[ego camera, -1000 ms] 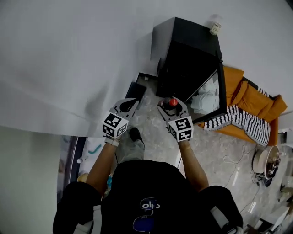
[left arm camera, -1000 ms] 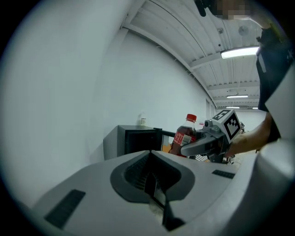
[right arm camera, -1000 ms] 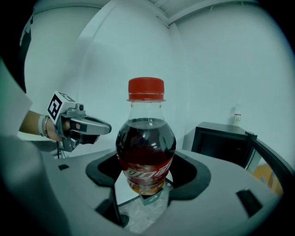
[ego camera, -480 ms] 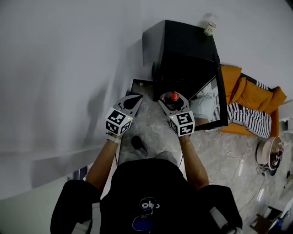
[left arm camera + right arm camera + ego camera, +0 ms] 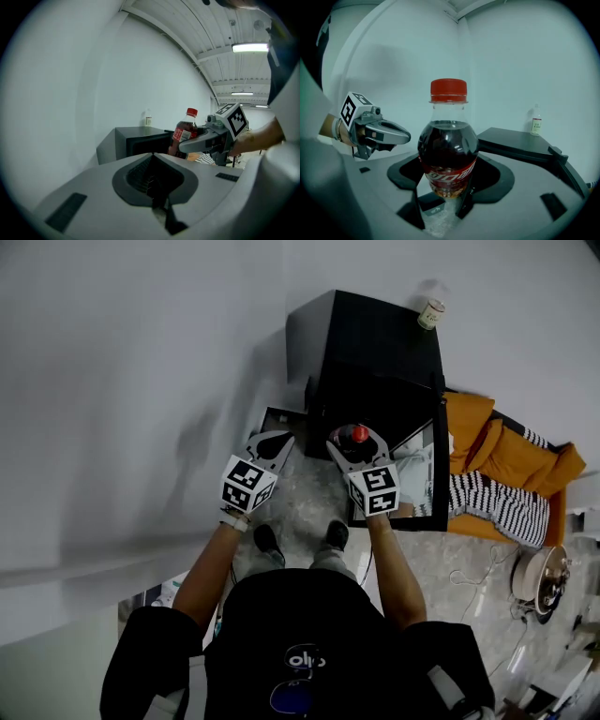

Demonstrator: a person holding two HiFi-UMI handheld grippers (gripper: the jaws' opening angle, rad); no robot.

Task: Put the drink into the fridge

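White wall (image 5: 141, 381) takes up most of the room on the person's left, and a pale marbled floor (image 5: 309, 507) runs along its foot. Against that wall stands a low black fridge (image 5: 375, 343). Its door (image 5: 442, 446) is swung open to the right, and pale shapes show in its glass. A small light-coloured bottle (image 5: 431, 313) stands upright on the fridge's top, near the back right corner. Beyond the door lies an orange cushion or sofa (image 5: 506, 442) with a black-and-white striped cloth (image 5: 497, 498) draped over it.

The person, in a dark top, stands facing the fridge with both arms stretched forward. The right gripper (image 5: 356, 439) clamps the drink (image 5: 357, 435), a clear bottle of dark liquid with a red cap and red label. The jaws pinch it low on the body, below the label, and it stands upright. From the right gripper view the bottle fills the middle, with the fridge's top off to its right. The drink is held in the air just in front of the fridge's open front, not yet inside.

The left gripper (image 5: 272, 439) hovers just beside the right one, on its left, over the floor near the wall. Its jaws are pressed together with nothing between them.
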